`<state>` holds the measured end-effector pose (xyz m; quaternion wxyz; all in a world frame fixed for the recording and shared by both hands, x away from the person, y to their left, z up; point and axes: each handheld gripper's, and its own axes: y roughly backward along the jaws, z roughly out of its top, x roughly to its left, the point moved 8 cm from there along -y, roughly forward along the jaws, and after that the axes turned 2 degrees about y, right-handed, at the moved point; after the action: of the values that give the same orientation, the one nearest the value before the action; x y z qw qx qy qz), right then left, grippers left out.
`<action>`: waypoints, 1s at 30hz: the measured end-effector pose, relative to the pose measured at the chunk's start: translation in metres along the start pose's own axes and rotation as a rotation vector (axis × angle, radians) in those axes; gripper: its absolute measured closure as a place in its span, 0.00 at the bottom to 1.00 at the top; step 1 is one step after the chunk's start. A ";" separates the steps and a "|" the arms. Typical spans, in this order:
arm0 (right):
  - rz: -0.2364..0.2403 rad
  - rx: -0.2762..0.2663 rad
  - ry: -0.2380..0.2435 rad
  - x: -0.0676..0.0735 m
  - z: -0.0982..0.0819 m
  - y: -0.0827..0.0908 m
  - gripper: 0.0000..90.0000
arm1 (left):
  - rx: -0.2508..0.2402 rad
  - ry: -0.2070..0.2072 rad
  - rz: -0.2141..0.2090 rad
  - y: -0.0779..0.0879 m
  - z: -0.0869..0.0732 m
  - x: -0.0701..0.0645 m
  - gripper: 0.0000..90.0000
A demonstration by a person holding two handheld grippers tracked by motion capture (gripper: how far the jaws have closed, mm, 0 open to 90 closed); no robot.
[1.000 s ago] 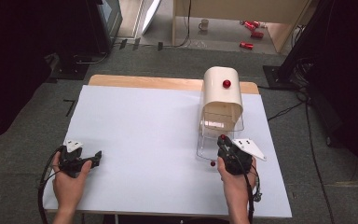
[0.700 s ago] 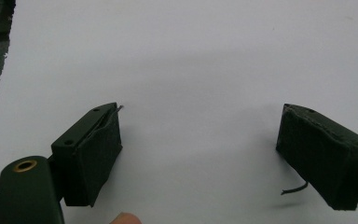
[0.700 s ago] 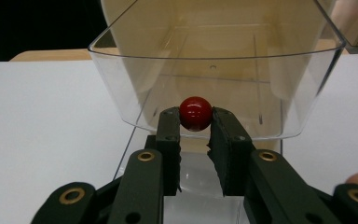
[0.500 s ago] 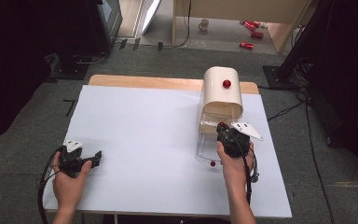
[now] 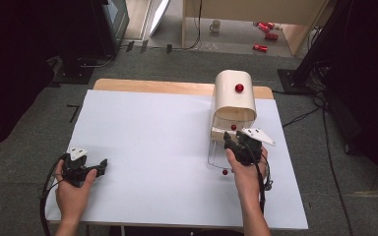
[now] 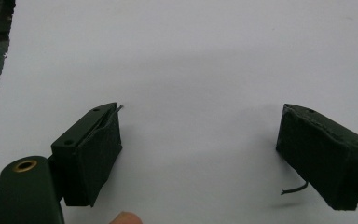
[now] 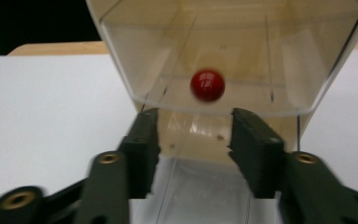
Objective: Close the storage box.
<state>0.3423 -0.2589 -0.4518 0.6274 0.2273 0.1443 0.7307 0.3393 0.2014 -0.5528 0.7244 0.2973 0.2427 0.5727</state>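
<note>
Moved: right gripper (image 5: 232, 139) went forward to the cream bread-bin-shaped box (image 5: 234, 96); its jaws have just been opening, nothing between.
Red round knob (image 7: 207, 85): centre jaws, then close.
Left gripper (image 6: 200, 154): open, empty.

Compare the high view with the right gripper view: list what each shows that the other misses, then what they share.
High view alone: the left gripper, open over the white table, the box's cream dome with its knob, a loose red ball beside the right hand, and cans on the floor.
Right gripper view alone: its fingers, apart with nothing gripped.
Shared: the right gripper, the clear flap, the red knob.
</note>
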 end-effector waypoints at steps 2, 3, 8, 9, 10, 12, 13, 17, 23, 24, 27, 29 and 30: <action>0.007 0.015 0.000 0.002 -0.008 0.004 0.47 | 0.000 0.000 0.000 0.000 0.000 0.000 0.15; 0.011 0.020 0.002 0.003 -0.012 0.007 0.44 | -0.001 0.000 0.000 0.000 0.000 0.000 0.15; 0.014 0.018 0.018 0.007 -0.028 0.025 0.33 | -0.001 -0.001 0.001 0.000 0.000 0.000 0.15; 0.007 0.015 0.018 0.007 -0.031 0.029 0.31 | -0.002 -0.001 0.001 0.000 0.000 0.000 0.15; -0.005 0.017 0.019 0.008 -0.035 0.033 0.29 | -0.002 -0.001 0.001 0.000 0.000 0.000 0.15; -0.037 0.015 0.029 0.007 -0.042 0.039 0.24 | -0.002 -0.001 0.002 0.000 0.000 0.000 0.15; -0.050 0.017 0.034 0.007 -0.045 0.042 0.23 | -0.002 -0.001 0.002 0.000 0.000 0.000 0.15; -0.071 0.024 0.023 0.005 -0.059 0.051 0.21 | -0.002 -0.001 0.002 0.000 0.000 0.000 0.15; -0.080 0.022 0.006 0.004 -0.074 0.060 0.22 | -0.002 -0.002 0.002 0.000 0.000 0.000 0.15; -0.080 0.022 0.006 0.004 -0.074 0.060 0.22 | -0.002 -0.002 0.002 0.000 0.000 0.000 0.15; -0.085 0.026 0.001 0.007 -0.086 0.061 0.24 | -0.001 -0.002 0.002 0.000 0.000 0.000 0.15; -0.089 0.028 -0.007 0.007 -0.090 0.061 0.27 | -0.001 -0.001 0.002 0.000 0.000 0.000 0.15; -0.090 0.032 -0.012 0.007 -0.098 0.058 0.31 | -0.001 -0.001 0.002 0.000 0.000 0.000 0.15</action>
<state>0.2415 -0.2543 -0.5053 0.6569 0.2350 0.1625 0.6978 0.3393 0.2013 -0.5528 0.7241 0.2976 0.2415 0.5734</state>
